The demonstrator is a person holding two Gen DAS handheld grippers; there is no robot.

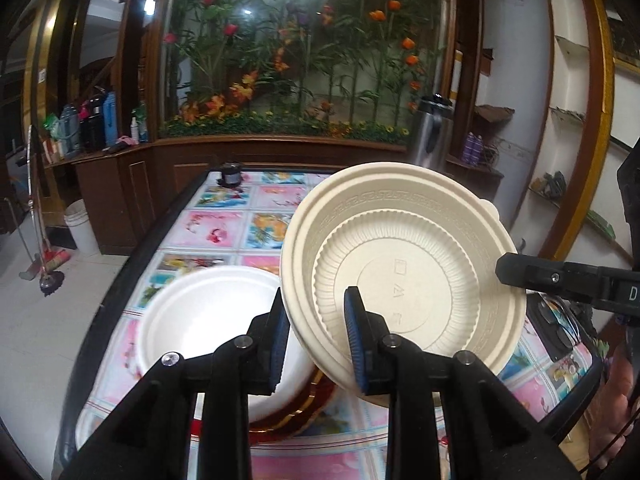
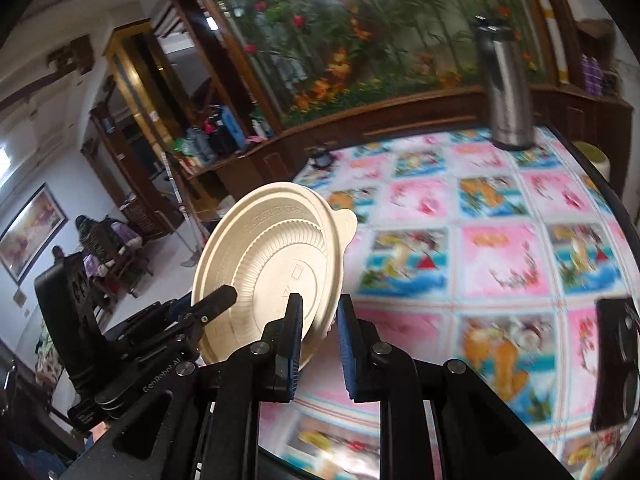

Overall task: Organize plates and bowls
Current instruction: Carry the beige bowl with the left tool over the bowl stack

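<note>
A beige round plate (image 1: 400, 240) with a ribbed inner ring and a small tab hangs tilted above the table, held from two sides. My left gripper (image 1: 315, 292) is shut on its near rim; the right wrist view shows that gripper (image 2: 228, 294) on the plate's left edge. My right gripper (image 2: 320, 297) is shut on the plate (image 2: 272, 248) at its lower rim, and its finger (image 1: 502, 272) reaches in from the right. A white bowl (image 1: 208, 312) sits on the table below the left gripper, with a red and gold rim (image 1: 308, 404) showing under it.
A floral tablecloth (image 2: 500, 264) covers the table. A steel flask (image 2: 506, 92) stands at the far edge, with a small dark object (image 1: 230, 176) at the far left corner. A black device (image 2: 616, 360) lies at the right edge. Wooden cabinets and a flower display stand beyond.
</note>
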